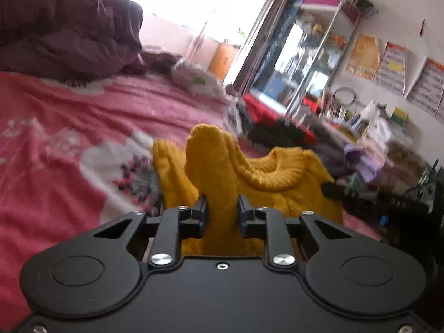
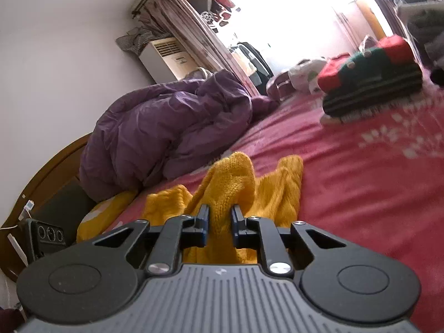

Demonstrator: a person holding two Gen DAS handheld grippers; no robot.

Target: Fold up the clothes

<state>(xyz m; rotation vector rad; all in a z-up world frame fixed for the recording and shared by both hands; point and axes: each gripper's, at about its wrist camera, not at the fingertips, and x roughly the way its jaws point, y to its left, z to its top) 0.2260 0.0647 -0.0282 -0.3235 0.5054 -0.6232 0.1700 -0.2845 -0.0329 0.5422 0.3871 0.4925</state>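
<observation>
A yellow knitted sweater (image 1: pixel 266 177) lies bunched on the pink floral bedspread (image 1: pixel 69 138). My left gripper (image 1: pixel 222 202) is shut on a raised fold of the sweater, and the knit bulges up between its fingers. In the right wrist view the yellow sweater (image 2: pixel 266 191) spreads ahead of my right gripper (image 2: pixel 220 211), which is shut on another fold of it. The rest of the garment hangs and trails onto the bedspread (image 2: pixel 360 180). A black part that may be the other gripper (image 1: pixel 335 190) shows at the sweater's right edge in the left wrist view.
A crumpled purple duvet (image 2: pixel 166 127) lies at the head of the bed by the wooden headboard (image 2: pixel 50 166). A folded stack of red, green and dark knitwear (image 2: pixel 371 80) sits further along the bed. A cluttered desk (image 1: pixel 366 130) and glass cabinet (image 1: pixel 299 55) stand beyond the bed.
</observation>
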